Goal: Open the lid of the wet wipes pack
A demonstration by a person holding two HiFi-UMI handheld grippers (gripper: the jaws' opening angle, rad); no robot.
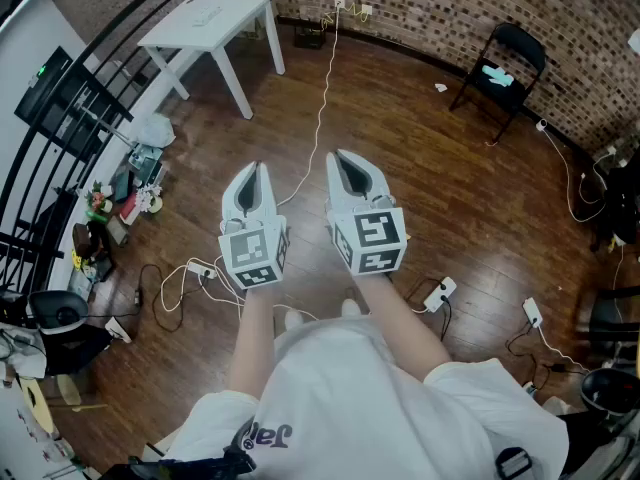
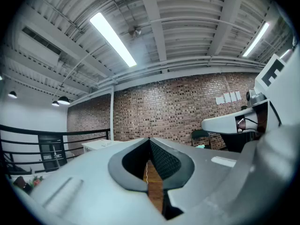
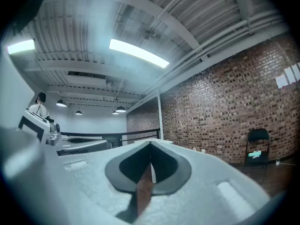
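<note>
No wet wipes pack shows in any view. In the head view my left gripper point(image 1: 256, 168) and my right gripper point(image 1: 342, 158) are held side by side above the wooden floor, both pointing level and away from me. Each one's jaws meet at the tips with nothing between them. The left gripper view point(image 2: 150, 139) looks along shut jaws at a brick wall, with the right gripper's body point(image 2: 262, 121) at its right edge. The right gripper view point(image 3: 151, 144) also shows shut, empty jaws.
A white table point(image 1: 215, 23) stands at the far left beside a black railing point(image 1: 90, 98). A black folding chair point(image 1: 505, 68) sits against the brick wall at the far right. Cables and power strips point(image 1: 440, 293) trail over the floor. Clutter point(image 1: 120, 193) lies by the railing.
</note>
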